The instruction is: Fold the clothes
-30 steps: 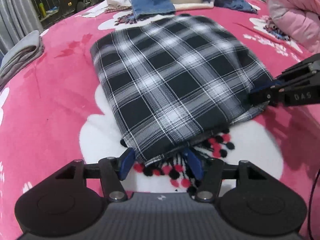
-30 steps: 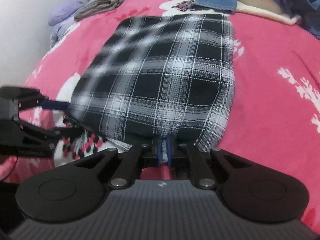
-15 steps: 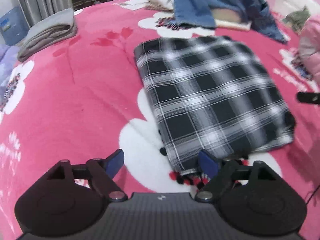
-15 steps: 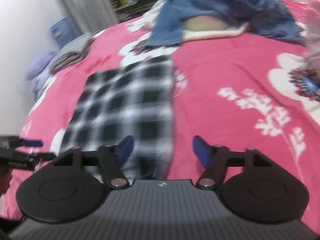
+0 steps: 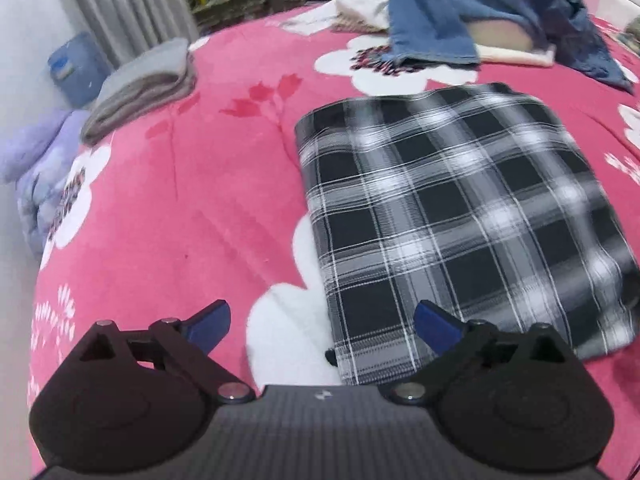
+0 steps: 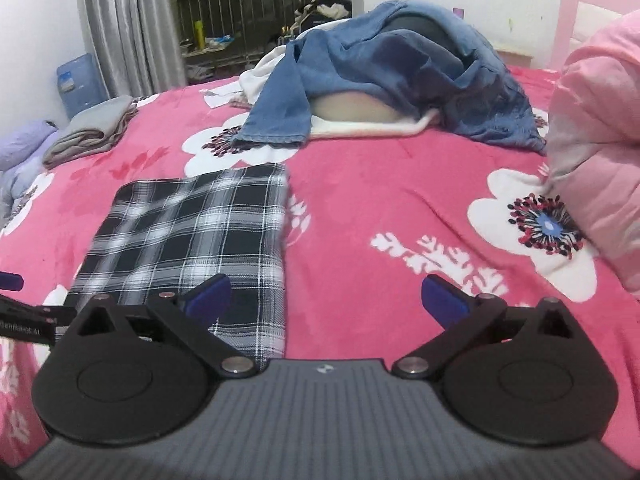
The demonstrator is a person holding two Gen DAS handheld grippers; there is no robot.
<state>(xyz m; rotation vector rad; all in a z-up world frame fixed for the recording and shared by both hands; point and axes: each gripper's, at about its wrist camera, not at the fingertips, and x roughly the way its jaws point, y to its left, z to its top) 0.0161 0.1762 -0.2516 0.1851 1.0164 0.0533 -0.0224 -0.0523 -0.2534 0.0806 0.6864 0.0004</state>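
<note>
Holding both left tongs (image 5: pixel 320 326) and right tongs (image 6: pixel 326 298) apart and empty above the bed (image 5: pixel 192 208), we risk snagging the plaid cloth (image 5: pixel 452 216), lying folded flat there, and spoiling its edges.

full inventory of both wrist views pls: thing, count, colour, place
folded plaid cloth: 1, black and white, flat on the bed, nearest both grippers
fleece bed blanket: 1, pink with white flowers, under everything
folded grey garment: 1, grey, far left of bed
denim clothes heap: 1 heap, blue, far end of bed, over something cream-white
quilted pink bundle: 1, pale pink, right edge
lilac bedding: 1, purple, left edge off the blanket
water jug: 1, blue, by the grey curtain
left gripper: 1, black, blue pads, open, empty
right gripper: 1, black, blue pads, open, empty
</note>
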